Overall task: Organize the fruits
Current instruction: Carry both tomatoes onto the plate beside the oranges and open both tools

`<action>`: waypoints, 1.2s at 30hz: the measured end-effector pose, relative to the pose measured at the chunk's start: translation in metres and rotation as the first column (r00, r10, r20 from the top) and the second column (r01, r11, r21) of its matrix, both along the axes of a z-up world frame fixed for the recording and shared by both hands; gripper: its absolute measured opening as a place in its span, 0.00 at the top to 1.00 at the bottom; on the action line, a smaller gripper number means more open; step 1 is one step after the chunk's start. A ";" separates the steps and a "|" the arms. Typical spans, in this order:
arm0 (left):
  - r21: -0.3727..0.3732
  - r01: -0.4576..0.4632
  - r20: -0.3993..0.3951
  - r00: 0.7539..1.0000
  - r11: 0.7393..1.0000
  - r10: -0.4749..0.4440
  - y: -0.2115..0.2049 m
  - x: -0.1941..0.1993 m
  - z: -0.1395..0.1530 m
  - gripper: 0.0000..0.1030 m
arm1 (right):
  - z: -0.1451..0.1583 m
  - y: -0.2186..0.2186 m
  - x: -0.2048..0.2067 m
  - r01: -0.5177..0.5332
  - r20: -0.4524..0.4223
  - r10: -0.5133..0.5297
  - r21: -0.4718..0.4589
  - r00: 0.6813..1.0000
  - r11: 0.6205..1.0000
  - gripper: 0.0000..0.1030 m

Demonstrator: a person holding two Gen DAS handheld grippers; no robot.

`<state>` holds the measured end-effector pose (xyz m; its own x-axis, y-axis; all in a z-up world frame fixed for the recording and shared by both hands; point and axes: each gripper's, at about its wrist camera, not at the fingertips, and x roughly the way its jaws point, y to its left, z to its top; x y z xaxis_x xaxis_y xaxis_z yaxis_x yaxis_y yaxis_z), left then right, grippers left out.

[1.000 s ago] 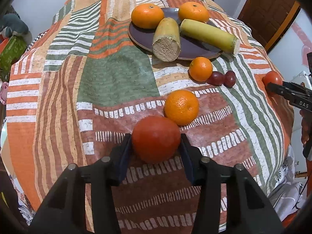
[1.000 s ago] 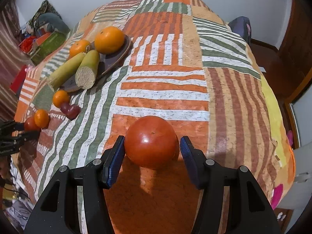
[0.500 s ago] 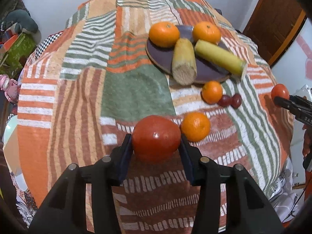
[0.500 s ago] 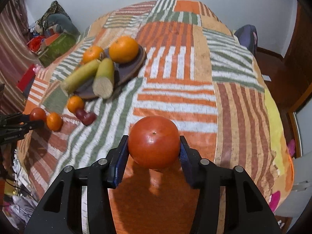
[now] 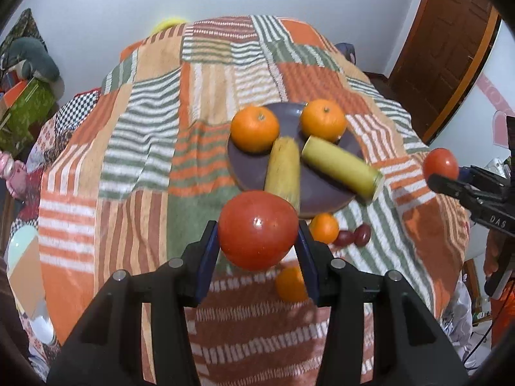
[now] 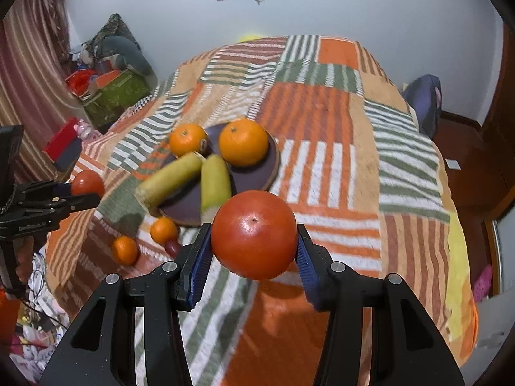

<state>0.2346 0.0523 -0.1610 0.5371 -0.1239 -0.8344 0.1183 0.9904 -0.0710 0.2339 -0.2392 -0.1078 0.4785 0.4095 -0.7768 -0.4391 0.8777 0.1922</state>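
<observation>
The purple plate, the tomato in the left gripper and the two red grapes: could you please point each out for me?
purple plate (image 5: 248, 173): left wrist view, bare left part.
tomato in the left gripper (image 5: 257, 230): left wrist view, middle of its skin.
red grapes (image 5: 362, 234): left wrist view, the right grape.

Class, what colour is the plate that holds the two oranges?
The plate is a dull purple, seen best in the left wrist view.

Pale bluish walls (image 6: 354, 6) enclose the room; a dark wooden door (image 5: 447, 51) stands at right. A striped curtain (image 6: 29, 74) hangs beside a green box (image 6: 116, 95), above reddish-brown flooring (image 6: 463, 148).
</observation>
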 end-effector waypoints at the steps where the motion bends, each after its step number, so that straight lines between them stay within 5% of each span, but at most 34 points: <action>1: 0.001 0.004 0.003 1.000 1.000 -0.004 -0.002 0.004 0.001 0.55 | 0.000 0.003 0.003 -0.005 0.002 0.005 0.003 1.000 1.000 0.56; 20: -0.022 0.014 -0.032 0.999 1.000 -0.015 0.002 0.089 -0.027 0.55 | 0.000 0.070 0.063 -0.123 0.031 0.122 0.022 0.992 0.992 0.56; 36: -0.048 0.023 -0.058 0.998 0.999 -0.026 0.003 0.115 -0.048 0.55 | -0.020 0.117 0.097 -0.184 0.000 0.184 0.012 0.983 0.983 0.56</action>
<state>0.3496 0.0558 -0.2089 0.4837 -0.1763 -0.8573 0.1369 0.9827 -0.1248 0.3309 -0.1226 -0.1283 0.3934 0.4996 -0.7718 -0.5925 0.7797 0.2026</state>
